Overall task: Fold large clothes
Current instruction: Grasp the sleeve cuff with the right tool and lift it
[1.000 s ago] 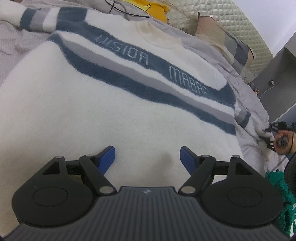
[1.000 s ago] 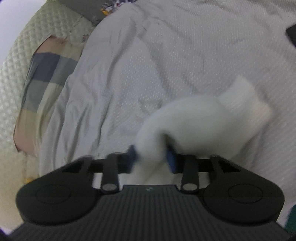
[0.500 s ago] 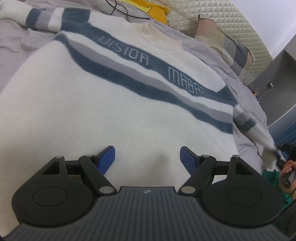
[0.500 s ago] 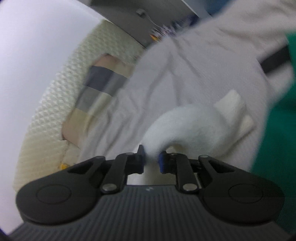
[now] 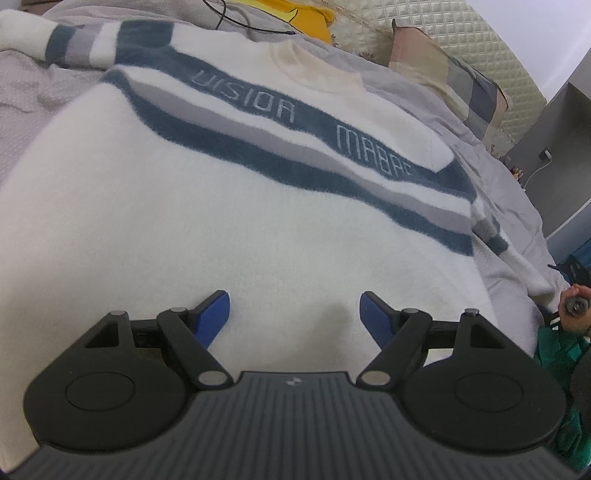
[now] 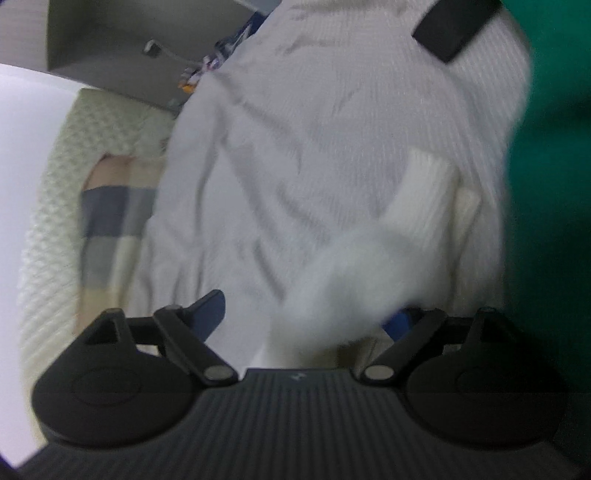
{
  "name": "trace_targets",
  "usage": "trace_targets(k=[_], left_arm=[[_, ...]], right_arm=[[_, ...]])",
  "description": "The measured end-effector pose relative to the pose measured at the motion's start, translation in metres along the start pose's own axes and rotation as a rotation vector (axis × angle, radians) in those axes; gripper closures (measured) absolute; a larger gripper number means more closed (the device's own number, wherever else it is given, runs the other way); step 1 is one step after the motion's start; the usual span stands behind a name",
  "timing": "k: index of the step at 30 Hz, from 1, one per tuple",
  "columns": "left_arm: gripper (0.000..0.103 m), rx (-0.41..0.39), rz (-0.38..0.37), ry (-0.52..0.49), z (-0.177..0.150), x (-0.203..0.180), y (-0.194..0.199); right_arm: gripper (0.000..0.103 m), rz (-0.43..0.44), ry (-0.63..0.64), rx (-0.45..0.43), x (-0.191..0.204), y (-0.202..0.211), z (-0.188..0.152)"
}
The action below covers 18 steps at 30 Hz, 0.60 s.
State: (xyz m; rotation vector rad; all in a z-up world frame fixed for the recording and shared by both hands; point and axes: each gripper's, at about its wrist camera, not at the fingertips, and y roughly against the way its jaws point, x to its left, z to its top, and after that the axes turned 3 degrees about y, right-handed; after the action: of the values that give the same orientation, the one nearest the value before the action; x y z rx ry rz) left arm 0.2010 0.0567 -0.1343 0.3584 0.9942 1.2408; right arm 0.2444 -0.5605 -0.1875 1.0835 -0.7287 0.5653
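Note:
A large white sweater [image 5: 229,206] with blue and grey chest stripes lies flat on the bed, front side up. My left gripper [image 5: 294,314] hovers open over its lower body, nothing between the blue pads. In the right wrist view, the sweater's white sleeve [image 6: 354,273] with its ribbed cuff [image 6: 424,192] lies blurred between the spread fingers of my right gripper [image 6: 310,314]. Its jaws are opening and the pads no longer press on the sleeve. The right hand [image 5: 576,306] shows at the far right of the left wrist view, by the sleeve end.
The grey bedsheet [image 6: 314,129] is wrinkled. A checked pillow [image 5: 454,70] leans against the quilted headboard [image 5: 480,40]. A yellow item [image 5: 295,14] and black cable lie beyond the collar. A dark flat object [image 6: 454,26] rests on the sheet, with green fabric [image 6: 554,147] at the right.
My right gripper, which was shut on the white sleeve, has spread its jaws and moved toward the bed's edge. The sleeve now lies stretched outward. My left gripper stayed put.

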Motion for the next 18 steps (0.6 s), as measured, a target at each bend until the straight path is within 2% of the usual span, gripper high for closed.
trace_targets(k=[1,3,6,10,12,14,18], left_arm=[[0.022,0.000,0.000,0.001,0.000,0.000,0.000],[0.022,0.003,-0.003,0.005,0.001,0.000,-0.001],[0.022,0.009,-0.017,0.021,0.004,0.004,0.000],[0.022,0.007,-0.021,0.021,0.007,0.005,-0.002],[0.022,0.006,-0.014,0.011,0.008,0.004,-0.003],[0.022,-0.003,-0.001,0.007,0.010,0.003,-0.002],[0.022,-0.004,0.012,0.003,0.020,0.007,0.000]], right_arm=[[0.030,-0.033,0.027,-0.016,0.006,-0.004,0.004],[0.067,-0.063,0.084,-0.025,0.012,-0.011,0.015],[0.082,-0.024,0.175,-0.073,0.020,-0.006,0.036],[0.084,0.116,0.291,-0.127,0.038,0.001,0.047],[0.084,0.223,0.348,-0.153,0.054,0.008,0.048],[0.084,0.363,0.378,-0.158,0.073,0.023,0.041],[0.084,0.471,0.564,-0.164,0.131,0.064,0.009]])
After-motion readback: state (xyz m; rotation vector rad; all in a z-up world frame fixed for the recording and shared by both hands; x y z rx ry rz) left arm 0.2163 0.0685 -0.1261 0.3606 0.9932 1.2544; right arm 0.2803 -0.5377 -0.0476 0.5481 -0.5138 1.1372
